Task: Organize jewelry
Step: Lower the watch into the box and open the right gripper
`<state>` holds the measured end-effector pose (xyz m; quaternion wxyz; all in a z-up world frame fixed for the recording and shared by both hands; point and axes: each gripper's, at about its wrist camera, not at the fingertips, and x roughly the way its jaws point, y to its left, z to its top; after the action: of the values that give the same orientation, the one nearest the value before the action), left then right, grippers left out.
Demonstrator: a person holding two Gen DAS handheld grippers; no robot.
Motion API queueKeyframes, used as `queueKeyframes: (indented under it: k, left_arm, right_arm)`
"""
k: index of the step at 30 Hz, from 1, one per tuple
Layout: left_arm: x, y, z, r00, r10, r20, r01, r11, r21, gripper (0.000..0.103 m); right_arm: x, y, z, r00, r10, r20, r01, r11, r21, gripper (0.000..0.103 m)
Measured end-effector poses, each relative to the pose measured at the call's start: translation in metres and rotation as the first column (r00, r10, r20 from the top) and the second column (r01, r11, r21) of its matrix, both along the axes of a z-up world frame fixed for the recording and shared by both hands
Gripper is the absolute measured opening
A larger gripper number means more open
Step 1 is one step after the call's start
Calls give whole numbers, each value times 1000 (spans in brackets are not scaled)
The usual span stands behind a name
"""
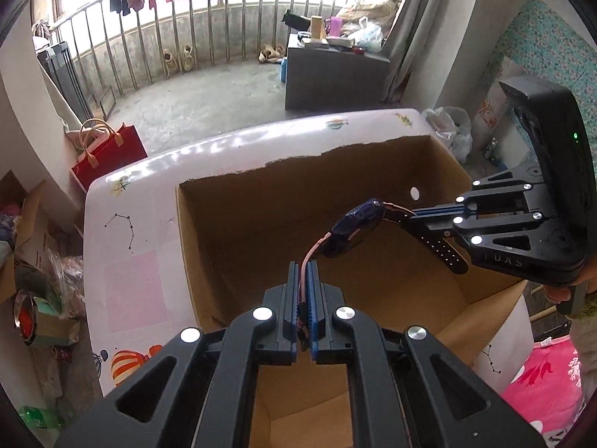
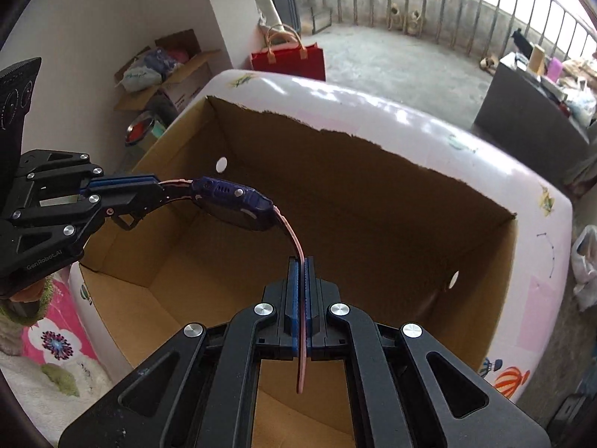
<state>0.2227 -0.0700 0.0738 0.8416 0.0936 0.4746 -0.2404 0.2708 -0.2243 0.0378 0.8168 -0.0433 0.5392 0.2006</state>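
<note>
Your left gripper had its jaws clenched on one pink strap end of the watch, and your right gripper had its jaws clenched on the other strap end, which ran through the blue pads and hung out below them. In the left wrist view your right gripper came in from the right side; in the right wrist view your left gripper came in from the left. Between the two, the purple watch body hung in the air, strung on its strap above the open cardboard box.

The box showed only bare cardboard floor and walls beneath the watch, with room on every side of it. Its far wall ended in a ragged, torn top edge; small round holes pierced the side walls. The box stood on a pale pink counter printed with balloons and star patterns, and the counter's rounded rim showed beyond the box's far and side walls.

Past the counter lay a red bag on the concrete floor and a metal railing well apart from your grippers.
</note>
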Motion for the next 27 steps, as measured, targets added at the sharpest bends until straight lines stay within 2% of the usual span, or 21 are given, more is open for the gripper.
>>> queueKeyframes:
  k: [3,5,10,12,13,15,18,22,27]
  left_arm:
    - [22,-6,-21,995,10,-96,-6,999,40,4]
    - [31,-12,-31,993,16,-113,-6,996,87,5]
    - [49,-24,-44,991,45,-128,-24,987,162,8]
    - [53,-25,-45,991,50,-126,-29,986,163,8]
    - [56,-21,-45,991,53,-125,-33,987,159,8]
    - [59,-20,-44,991,56,-118,-38,988,150,10]
    - [60,-19,-37,994,51,-94,-37,989,143,16]
    - [57,-14,-23,997,71,-26,-68,991,119,39]
    - [45,-1,-3,994,106,20,-107,993,53,56]
  right_arm:
    - [20,3,-14,994,17,-105,-19,1000,-16,1]
    - [30,4,-17,987,13,-158,-16,1000,-21,1]
    - [45,9,-35,976,15,-218,-35,996,-87,3]
    - [47,10,-37,982,-1,-191,-26,990,-140,8]
    - [47,11,-37,985,-4,-171,-25,986,-166,15]
    - [45,11,-33,992,-6,-127,-19,981,-192,17]
    - [40,8,-26,995,-17,-97,-1,984,-179,18]
    - [27,1,-11,999,-39,-25,34,984,-174,25]
    - [10,-2,10,997,-76,36,79,992,-103,32]
